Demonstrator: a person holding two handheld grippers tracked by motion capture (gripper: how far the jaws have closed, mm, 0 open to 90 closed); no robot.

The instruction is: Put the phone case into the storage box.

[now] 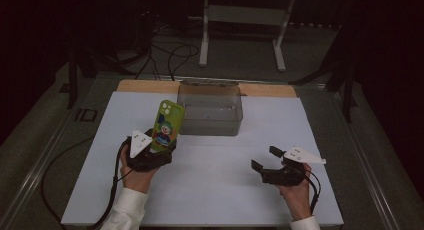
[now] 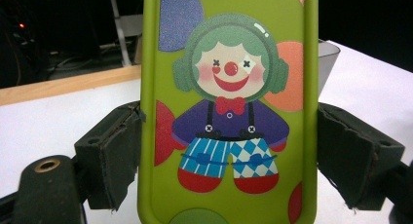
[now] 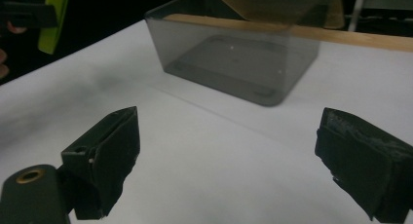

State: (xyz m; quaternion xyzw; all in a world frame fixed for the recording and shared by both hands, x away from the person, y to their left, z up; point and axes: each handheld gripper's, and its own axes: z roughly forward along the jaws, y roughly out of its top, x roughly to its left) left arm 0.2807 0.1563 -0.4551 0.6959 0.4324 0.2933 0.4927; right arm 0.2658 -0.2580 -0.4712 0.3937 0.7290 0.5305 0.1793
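There it is, the lime-green phone case with a cartoon clown printed on its back (image 1: 167, 126), standing up tilted at left of centre in the high view, its camera cut-out end uppermost. The left gripper (image 1: 159, 146) has it: in the left gripper view the case (image 2: 229, 107) sits squarely between the two black fingers (image 2: 109, 153), each pressed against one long edge, the clown facing the camera. The person's left hand (image 1: 136, 172) wraps the gripper body from below, a white sleeve (image 1: 127, 210) at the bottom edge of the frame.

Just beyond the case, in the upper middle of the high view, sits a smoky translucent rectangular plastic bin (image 1: 210, 108), open-topped, on the white tabletop (image 1: 210, 190). From the right gripper view the bin (image 3: 234, 63) appears in the upper centre, with the green case (image 3: 53, 19) edge-on at the upper left.

Over at lower right, the right gripper (image 1: 264, 158) rests low over the tabletop in the person's right hand (image 1: 296, 192), its fingers (image 3: 104, 158) spread wide with nothing between them.
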